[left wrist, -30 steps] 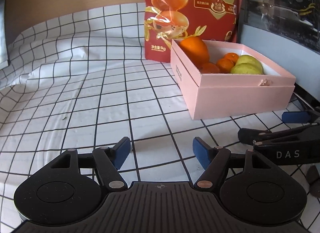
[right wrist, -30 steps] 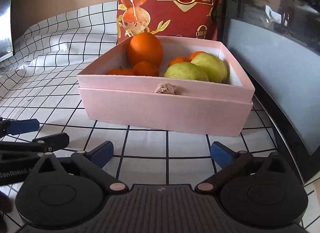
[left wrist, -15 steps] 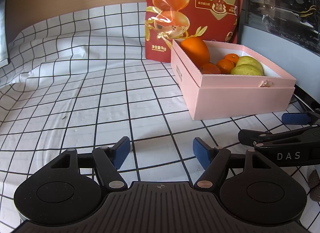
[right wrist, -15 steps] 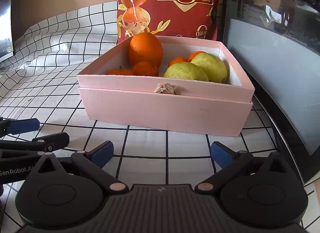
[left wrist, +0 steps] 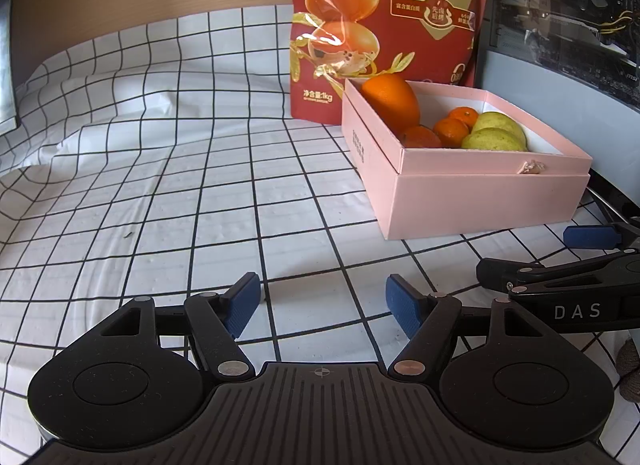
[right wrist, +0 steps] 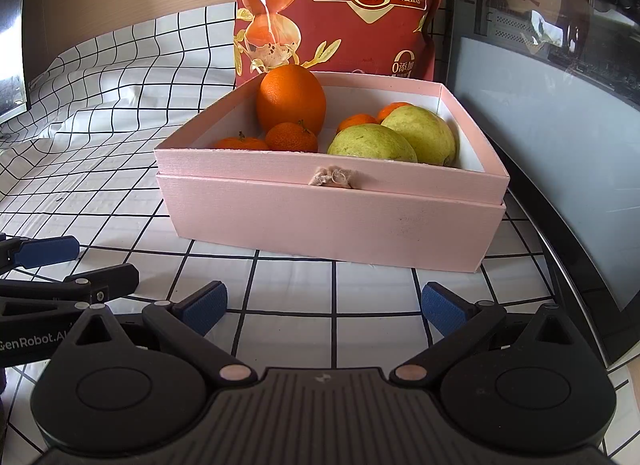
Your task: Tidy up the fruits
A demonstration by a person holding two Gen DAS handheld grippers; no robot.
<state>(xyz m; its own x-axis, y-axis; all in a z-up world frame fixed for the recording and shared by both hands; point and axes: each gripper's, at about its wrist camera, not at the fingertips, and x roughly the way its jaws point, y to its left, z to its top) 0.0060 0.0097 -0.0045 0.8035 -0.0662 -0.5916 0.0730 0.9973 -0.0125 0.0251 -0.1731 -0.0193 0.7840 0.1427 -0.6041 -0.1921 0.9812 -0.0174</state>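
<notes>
A pink box [right wrist: 332, 221] sits on the checked cloth and holds a big orange [right wrist: 291, 99], several small mandarins [right wrist: 291, 137] and two green pears [right wrist: 372, 144]. In the left wrist view the same pink box [left wrist: 472, 197] lies at the right, with the orange [left wrist: 394, 103] and pears [left wrist: 494, 133] inside. My right gripper [right wrist: 322, 307] stands open just in front of the box, nothing between its blue pads. My left gripper [left wrist: 322, 301] is open over bare cloth, left of the box, empty too.
A tall red snack bag [left wrist: 384, 25] stands behind the box. A dark glass-sided case [right wrist: 560, 125] runs along the right edge. The checked cloth [left wrist: 160, 185] spreads wide to the left. Each gripper shows at the other view's edge: the right gripper [left wrist: 560, 261], the left gripper [right wrist: 60, 265].
</notes>
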